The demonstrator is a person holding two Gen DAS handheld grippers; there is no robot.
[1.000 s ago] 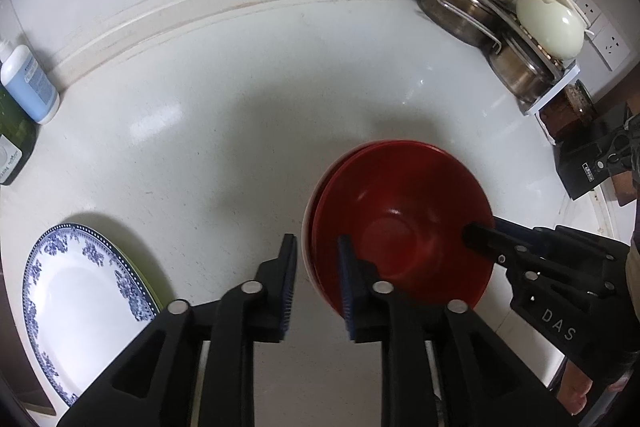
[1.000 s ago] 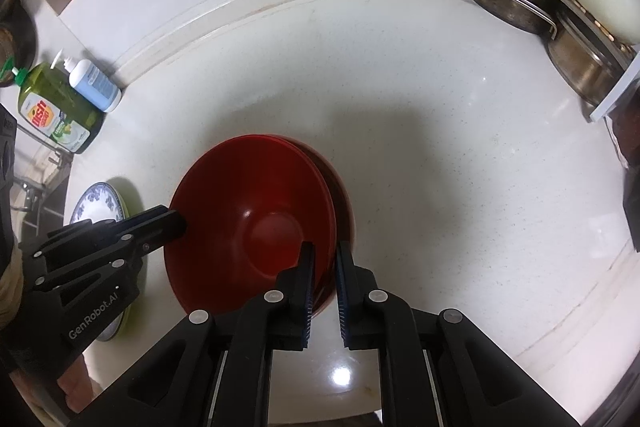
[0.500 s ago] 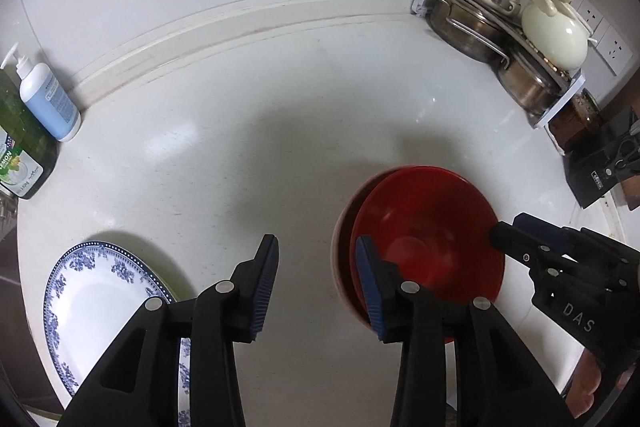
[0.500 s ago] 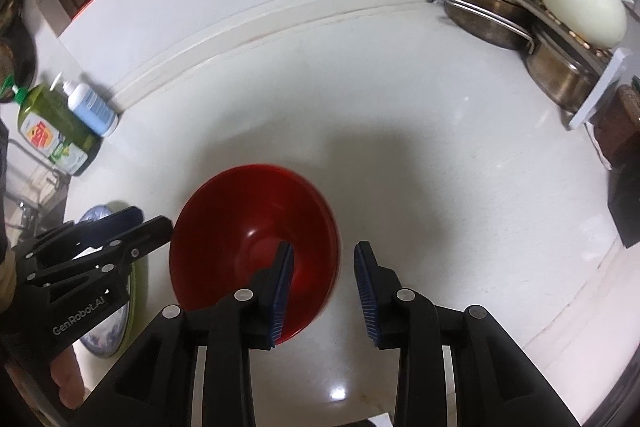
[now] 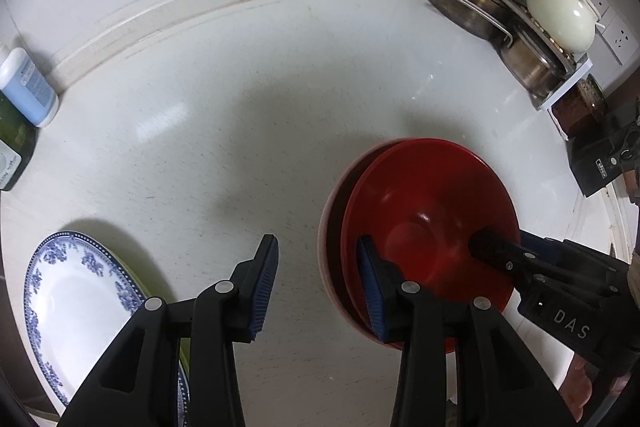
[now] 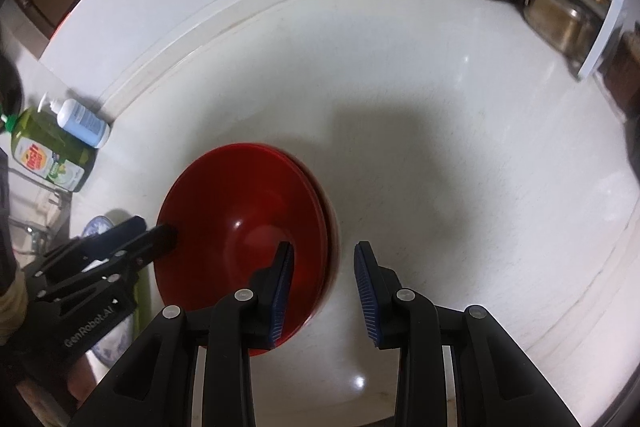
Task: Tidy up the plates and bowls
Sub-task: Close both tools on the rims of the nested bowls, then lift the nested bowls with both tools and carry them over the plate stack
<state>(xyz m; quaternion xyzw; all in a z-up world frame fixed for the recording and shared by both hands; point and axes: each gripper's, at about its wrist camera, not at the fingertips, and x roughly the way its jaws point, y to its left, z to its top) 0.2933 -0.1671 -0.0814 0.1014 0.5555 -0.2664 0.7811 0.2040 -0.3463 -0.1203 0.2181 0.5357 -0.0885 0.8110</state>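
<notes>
The left hand-held gripper [image 5: 318,285] is seen released, its blue-padded jaws standing apart after just having been opening. Its right-hand finger hangs over the near-left rim of the red bowls [image 5: 428,227], while its left-hand finger is over bare table [image 5: 240,99]; nothing is pressed between the pads. The right hand-held gripper [image 6: 325,293] is likewise released, its jaws also just opened, with one finger over the bowls' right side and the other over the table beside them. Whether either inner finger touches the bowl surface cannot be told.

The red bowls are nested, one inside the other, and are set on the white table between the two grippers; the rim of the lower bowl shows as a thin crescent at the left edge in the left wrist view. In that view the right hand-held gripper is seen entering from the lower right, its tip over the bowls' right rim.

To the left of the left hand-held gripper, near the table's front edge, a blue-and-white plate [image 5: 76,303] is lying on top of a green-rimmed plate, well apart from the bowls. Farther out, at the left rear by the wall, a pale blue pump bottle [image 6: 82,123] and a green detergent bottle [image 6: 44,151] are standing side by side. At the right rear corner a rack of steel pots [image 5: 516,27] is seen, with a cream lid [image 5: 560,15] resting on it.
</notes>
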